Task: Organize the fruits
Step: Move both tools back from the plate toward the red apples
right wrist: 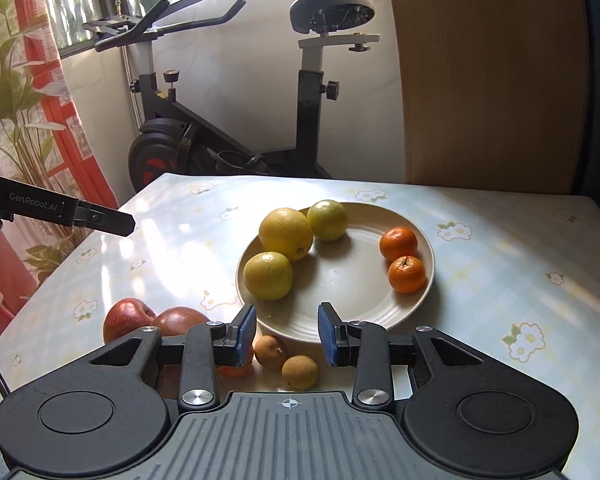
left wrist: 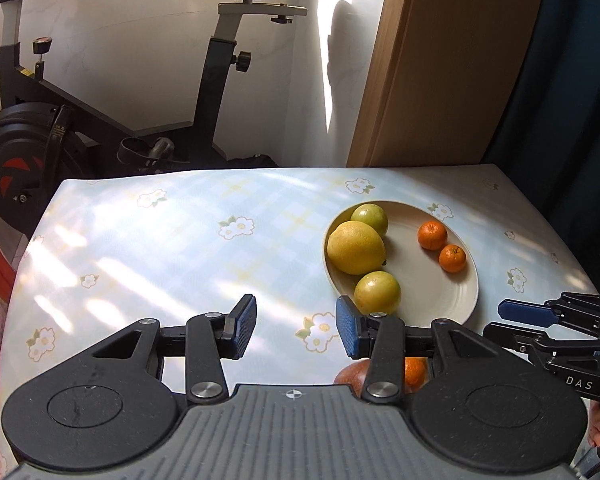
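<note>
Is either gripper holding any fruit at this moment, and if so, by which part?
Nothing is held. The left gripper and right gripper both stand open with only air between their pads, above the table.

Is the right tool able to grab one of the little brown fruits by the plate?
Probably yes. The two little brown fruits lie bare on the table just below the right tool, whose jaws are open and empty. Only the plate rim sits close behind them.

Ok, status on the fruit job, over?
Left gripper and right gripper open, empty. Plate holds five fruits. Two apples and small fruits on the table beside it. Nothing in the way.
</note>
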The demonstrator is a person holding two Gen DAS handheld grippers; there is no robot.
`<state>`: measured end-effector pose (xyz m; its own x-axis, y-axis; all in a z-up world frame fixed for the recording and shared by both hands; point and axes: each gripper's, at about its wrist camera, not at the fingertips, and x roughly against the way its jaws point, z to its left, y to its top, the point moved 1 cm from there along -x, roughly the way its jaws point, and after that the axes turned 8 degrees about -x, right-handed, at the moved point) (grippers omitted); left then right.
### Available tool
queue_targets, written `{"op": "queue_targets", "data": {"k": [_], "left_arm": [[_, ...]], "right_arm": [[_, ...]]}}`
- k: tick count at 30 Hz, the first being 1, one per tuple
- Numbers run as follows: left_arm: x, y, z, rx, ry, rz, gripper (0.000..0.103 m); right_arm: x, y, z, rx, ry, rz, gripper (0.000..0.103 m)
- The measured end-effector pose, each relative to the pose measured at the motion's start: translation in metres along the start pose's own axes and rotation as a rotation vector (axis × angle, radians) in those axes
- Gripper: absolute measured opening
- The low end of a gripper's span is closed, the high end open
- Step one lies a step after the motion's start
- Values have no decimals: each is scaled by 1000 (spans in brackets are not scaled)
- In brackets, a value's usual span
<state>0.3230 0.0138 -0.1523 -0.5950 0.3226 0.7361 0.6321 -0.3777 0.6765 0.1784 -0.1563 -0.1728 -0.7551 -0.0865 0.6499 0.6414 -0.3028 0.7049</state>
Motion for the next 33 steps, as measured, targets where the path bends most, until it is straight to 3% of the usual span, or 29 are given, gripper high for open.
{"op": "queue_targets", "data": {"k": [6,12,15,24,27,31,33], "left_arm": [[15,-32,16,-15,14,11,46],[20,-48,32,45,31,-7,46],[22,-55,37,74,16,-9,46],[21,-75,44,112,15,-34,46],[16,-85,44,132,-14,-12,46],[18,-95,48,130,-15,0,46],[20,-99,52,140,-13,-2,46]], "right_arm": [[-12,-11,29,34,7,45,32],[-27,-3,61,106,37,53,32],[-36,-2,73,137,44,75,42],[-38,-36,100,433,-24,136,48],[-44,-35,111,544,-15,168,48],[-62,-31,126,682,-1,220,60],[-74,-32,132,759,11,264,60]]}}
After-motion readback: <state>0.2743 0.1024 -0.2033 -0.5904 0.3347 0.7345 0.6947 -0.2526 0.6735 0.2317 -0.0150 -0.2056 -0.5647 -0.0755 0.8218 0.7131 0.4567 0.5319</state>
